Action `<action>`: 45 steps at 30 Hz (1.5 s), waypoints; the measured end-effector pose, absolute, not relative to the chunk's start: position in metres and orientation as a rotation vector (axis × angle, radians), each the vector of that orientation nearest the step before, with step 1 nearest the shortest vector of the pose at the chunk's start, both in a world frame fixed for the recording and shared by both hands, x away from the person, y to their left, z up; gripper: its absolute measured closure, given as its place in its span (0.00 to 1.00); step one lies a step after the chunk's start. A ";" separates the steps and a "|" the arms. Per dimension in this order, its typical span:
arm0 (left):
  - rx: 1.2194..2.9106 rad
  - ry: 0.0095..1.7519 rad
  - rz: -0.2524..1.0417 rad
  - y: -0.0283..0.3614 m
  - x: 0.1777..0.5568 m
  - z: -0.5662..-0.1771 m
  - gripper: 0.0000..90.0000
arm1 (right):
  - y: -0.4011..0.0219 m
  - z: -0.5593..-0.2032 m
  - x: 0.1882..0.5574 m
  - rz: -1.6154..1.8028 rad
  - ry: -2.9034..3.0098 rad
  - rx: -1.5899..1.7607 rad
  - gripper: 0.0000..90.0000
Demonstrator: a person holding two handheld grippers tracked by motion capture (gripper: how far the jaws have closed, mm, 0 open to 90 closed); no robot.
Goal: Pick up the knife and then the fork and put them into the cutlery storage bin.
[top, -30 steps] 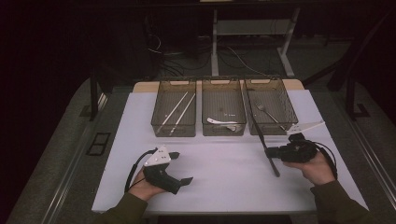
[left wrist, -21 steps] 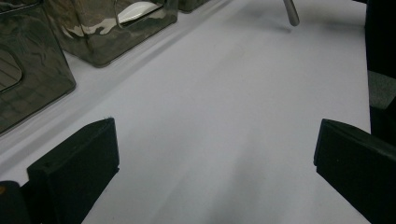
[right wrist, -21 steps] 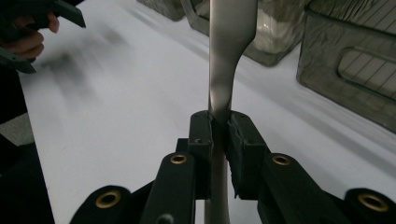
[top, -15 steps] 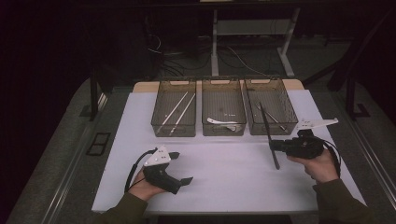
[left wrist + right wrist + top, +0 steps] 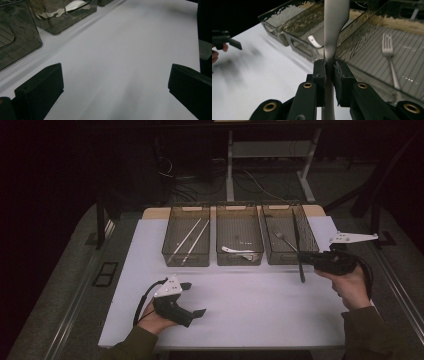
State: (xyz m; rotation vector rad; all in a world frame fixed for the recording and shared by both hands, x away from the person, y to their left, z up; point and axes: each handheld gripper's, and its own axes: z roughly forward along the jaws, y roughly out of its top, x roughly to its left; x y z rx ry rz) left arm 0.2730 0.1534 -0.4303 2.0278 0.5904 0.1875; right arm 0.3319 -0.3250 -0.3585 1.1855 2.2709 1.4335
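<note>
the right tongs [image 5: 329,72] are clenched on a flat metal utensil [image 5: 334,30], held over the near rim of the right bin [image 5: 287,257]. the pinch is narrow, so it could pivot or slip and land on the desk [image 5: 250,300]. the left tongs [image 5: 112,87] rest released.

three bins [image 5: 239,241] side by side, fork [image 5: 286,240] in rightmost

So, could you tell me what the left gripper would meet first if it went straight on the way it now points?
Probably nothing soon: the left gripper, jaws open, looks along bare white table. The bins lie off to its left, though depth is unclear.
</note>
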 end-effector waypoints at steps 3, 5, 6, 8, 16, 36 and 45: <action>2.026 0.589 0.188 0.153 0.273 -0.431 0.00 | -0.326 -0.352 0.338 1.434 2.247 1.180 0.89; 2.028 0.588 0.187 0.153 0.273 -0.431 0.00 | -0.326 -0.346 0.343 1.437 2.230 1.189 0.89; 2.028 0.588 0.187 0.153 0.273 -0.431 0.00 | -0.327 -0.343 0.345 1.436 2.219 1.188 0.89; 2.023 0.589 0.186 0.153 0.273 -0.431 0.00 | -0.327 -0.336 0.351 1.434 2.208 1.182 0.89; 2.023 0.587 0.185 0.153 0.273 -0.431 0.00 | -0.325 -0.310 0.376 1.391 2.155 1.178 0.89; 2.027 0.580 0.179 0.152 0.272 -0.431 0.00 | -0.328 -0.346 0.438 1.150 2.166 1.350 0.89; 2.027 0.578 0.178 0.152 0.272 -0.431 0.00 | -0.334 -0.369 0.443 1.043 2.202 1.414 0.89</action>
